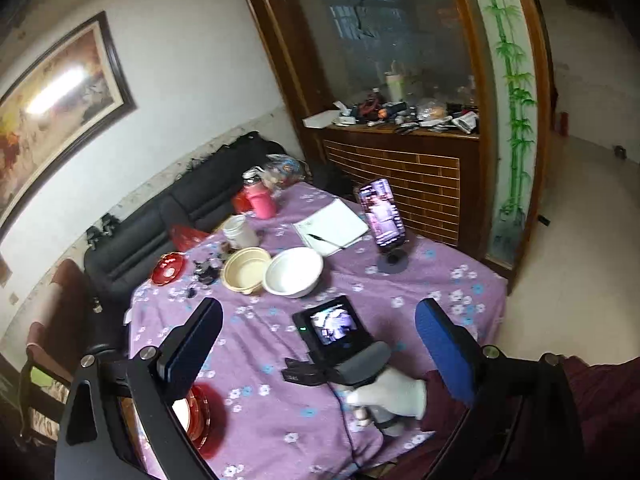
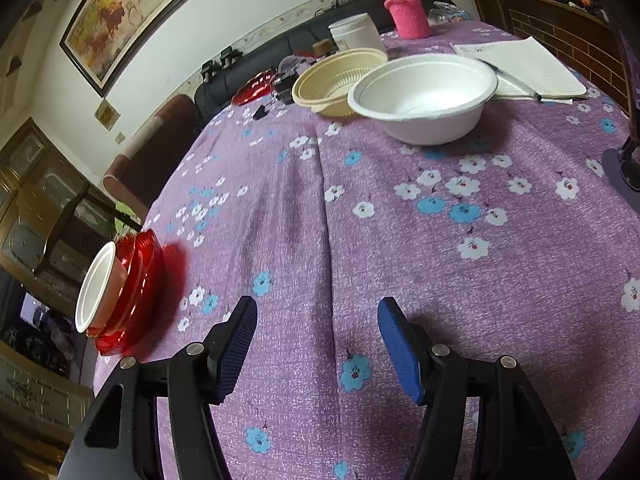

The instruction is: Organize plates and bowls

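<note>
A white bowl (image 1: 294, 272) (image 2: 424, 96) and a cream slotted bowl (image 1: 245, 269) (image 2: 338, 78) sit side by side mid-table. A small red plate (image 1: 168, 268) (image 2: 256, 86) lies at the far left. A red plate (image 1: 202, 416) (image 2: 134, 300) holding a small white bowl (image 2: 94, 286) sits at the near left edge. My left gripper (image 1: 320, 336) is open, high above the table. My right gripper (image 2: 318, 328) is open and empty, low over the cloth; it also shows in the left wrist view (image 1: 304, 372), held by a gloved hand.
The table has a purple flowered cloth (image 2: 400, 240). A pink bottle (image 2: 406, 8), a white jar (image 2: 356, 34), a notebook with pen (image 2: 524, 64) and a phone on a stand (image 1: 384, 216) stand at the far side. A dark sofa (image 1: 172, 224) lies beyond.
</note>
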